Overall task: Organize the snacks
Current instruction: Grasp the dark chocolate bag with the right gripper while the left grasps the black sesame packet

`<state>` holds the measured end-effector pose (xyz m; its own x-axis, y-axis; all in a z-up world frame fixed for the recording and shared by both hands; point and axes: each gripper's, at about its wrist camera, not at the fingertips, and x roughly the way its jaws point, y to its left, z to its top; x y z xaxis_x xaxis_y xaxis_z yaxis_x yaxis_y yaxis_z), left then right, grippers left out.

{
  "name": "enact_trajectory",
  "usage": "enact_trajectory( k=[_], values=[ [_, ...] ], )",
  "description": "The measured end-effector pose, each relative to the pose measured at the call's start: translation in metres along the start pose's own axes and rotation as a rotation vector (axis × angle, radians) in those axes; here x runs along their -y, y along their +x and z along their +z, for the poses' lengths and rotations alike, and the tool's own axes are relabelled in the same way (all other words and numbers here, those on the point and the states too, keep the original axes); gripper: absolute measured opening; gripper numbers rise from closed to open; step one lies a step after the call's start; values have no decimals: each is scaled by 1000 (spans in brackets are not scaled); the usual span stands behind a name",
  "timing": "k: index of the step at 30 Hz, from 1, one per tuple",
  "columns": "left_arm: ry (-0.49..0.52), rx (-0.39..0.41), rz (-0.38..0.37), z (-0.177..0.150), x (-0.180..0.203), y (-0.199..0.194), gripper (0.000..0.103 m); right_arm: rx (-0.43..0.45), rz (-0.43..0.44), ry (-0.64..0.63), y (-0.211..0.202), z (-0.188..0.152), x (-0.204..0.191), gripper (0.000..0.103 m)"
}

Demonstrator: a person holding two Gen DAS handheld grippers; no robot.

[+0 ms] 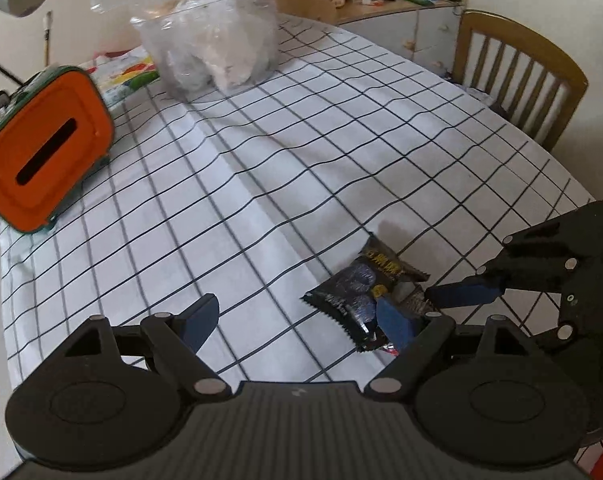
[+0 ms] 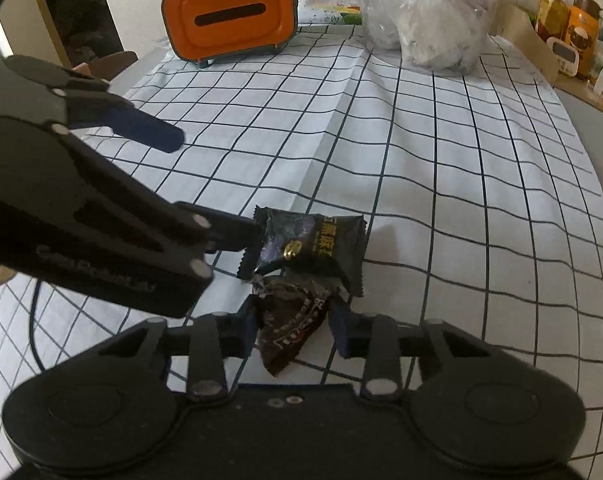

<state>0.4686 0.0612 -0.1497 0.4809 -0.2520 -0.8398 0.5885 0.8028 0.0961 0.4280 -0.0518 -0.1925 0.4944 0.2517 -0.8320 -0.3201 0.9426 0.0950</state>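
My right gripper (image 2: 293, 322) is clamped on a dark brown wrapper (image 2: 291, 326); my left gripper (image 1: 297, 320) stands spread wide, holding nothing.

Two snack packets lie together on the checked tablecloth (image 2: 441, 152): the brown one pinched between my right fingers, and a black packet (image 2: 309, 246) just beyond it, overlapping it. One left finger (image 2: 233, 234) touches the black packet's edge, the other hangs well apart. Both grippers tilt steeply down. One orange box (image 2: 229, 14) and one plastic bag (image 2: 425, 16) sit at the far edge.
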Motion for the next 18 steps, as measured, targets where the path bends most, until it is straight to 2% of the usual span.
enact_trajectory(
  k=[6,12,18],
  values=[
    [73,2,-29,7,13,11,86,12,27,46,-15,-11,16,33],
    [151,-16,-32,11,30,33,86,2,16,82,-40,-26,35,33],
    [91,-53,-50,12,30,50,86,7,12,133,-52,-36,47,33]
  ],
)
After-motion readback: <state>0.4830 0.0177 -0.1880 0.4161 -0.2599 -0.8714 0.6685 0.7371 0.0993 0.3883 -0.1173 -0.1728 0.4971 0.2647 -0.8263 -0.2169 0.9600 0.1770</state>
